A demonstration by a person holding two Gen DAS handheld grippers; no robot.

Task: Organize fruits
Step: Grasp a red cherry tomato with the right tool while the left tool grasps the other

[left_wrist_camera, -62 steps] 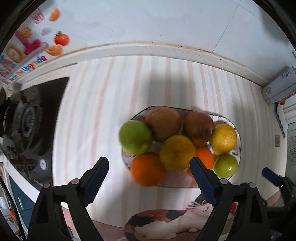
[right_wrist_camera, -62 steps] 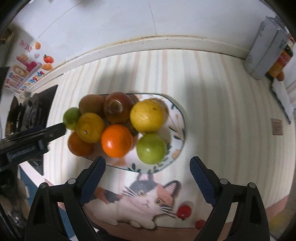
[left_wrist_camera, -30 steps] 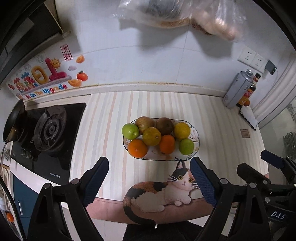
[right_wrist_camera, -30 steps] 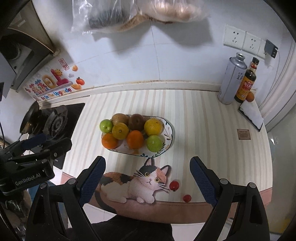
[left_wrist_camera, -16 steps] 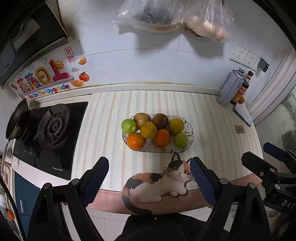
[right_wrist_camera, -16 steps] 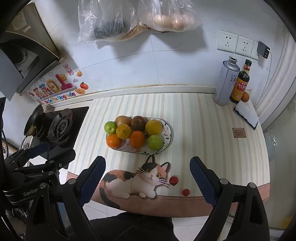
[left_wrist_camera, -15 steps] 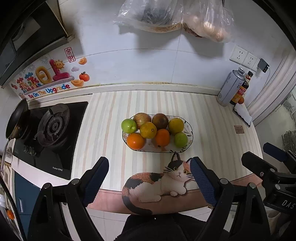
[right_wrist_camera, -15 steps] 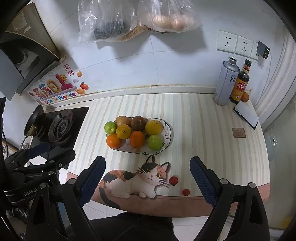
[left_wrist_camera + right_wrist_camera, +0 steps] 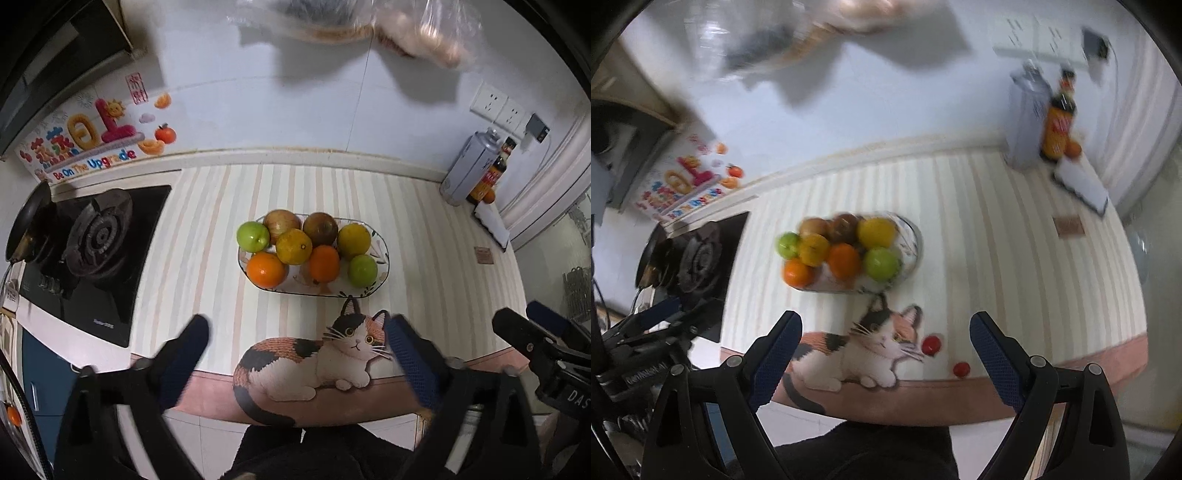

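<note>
On the striped desk (image 9: 424, 236), the fruits (image 9: 293, 246) sit heaped in an oval plate (image 9: 382, 254), well apart from both grippers. The left gripper (image 9: 299, 332) and right gripper (image 9: 885, 326) gape wide and empty. Judged risk: the pile is crowded, so nudging one round fruit could roll neighbours over the shallow rim.

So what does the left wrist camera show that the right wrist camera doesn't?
Only the left wrist view shows the pan beside the burner sharply, and the right tongs at its edge. Only the right wrist view shows two small red balls printed beside the cat picture, and the left tongs at its edge. Both share the fruit plate, the striped counter, the spray can and the sauce bottle.
</note>
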